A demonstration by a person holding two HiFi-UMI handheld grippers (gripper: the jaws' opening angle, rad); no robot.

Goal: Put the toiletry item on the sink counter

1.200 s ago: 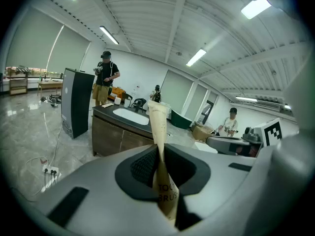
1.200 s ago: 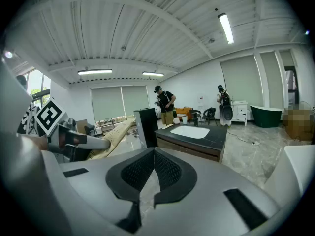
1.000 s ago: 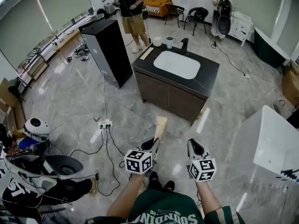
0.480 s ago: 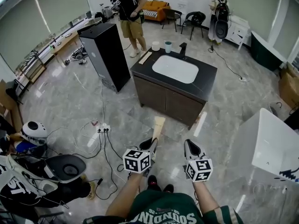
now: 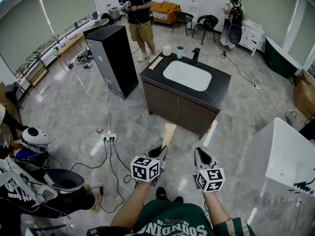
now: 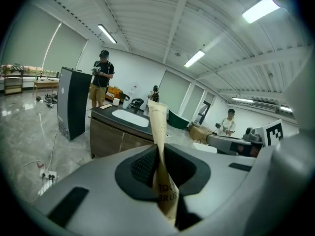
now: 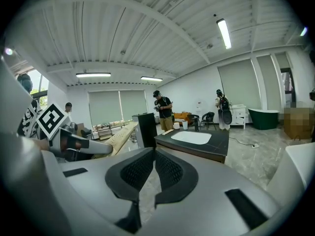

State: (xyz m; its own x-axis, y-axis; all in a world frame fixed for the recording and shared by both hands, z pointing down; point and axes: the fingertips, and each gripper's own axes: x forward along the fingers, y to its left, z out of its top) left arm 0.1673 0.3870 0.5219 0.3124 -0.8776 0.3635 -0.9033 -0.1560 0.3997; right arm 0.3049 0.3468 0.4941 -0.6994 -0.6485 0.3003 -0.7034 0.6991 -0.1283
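Left gripper (image 6: pixel 158 163) is clamped on a slim tan toiletry box (image 6: pixel 156 124), and only its own view lets us see that. The two dark pads pinch the box low down, while its upper end sticks out past the jaws. Print on the pinched part seems to begin "TOO" and "BRUS", though the pads cover the rest.

From the head view we learn instead where things lie. The box is held above the grey floor (image 5: pixel 98 102), well apart from the sink surface (image 5: pixel 220 85). That surface stands ahead of us with a white basin (image 5: pixel 187 75), a black faucet (image 5: pixel 196 54) and two small cups (image 5: pixel 166 50) at its far edge.

Right gripper (image 7: pixel 153 166) is closed, pads together with nothing between them. The head view shows it just beside the left one. A person (image 5: pixel 139 14) stands beyond the surface, near a tall black cabinet (image 5: pixel 115 58).
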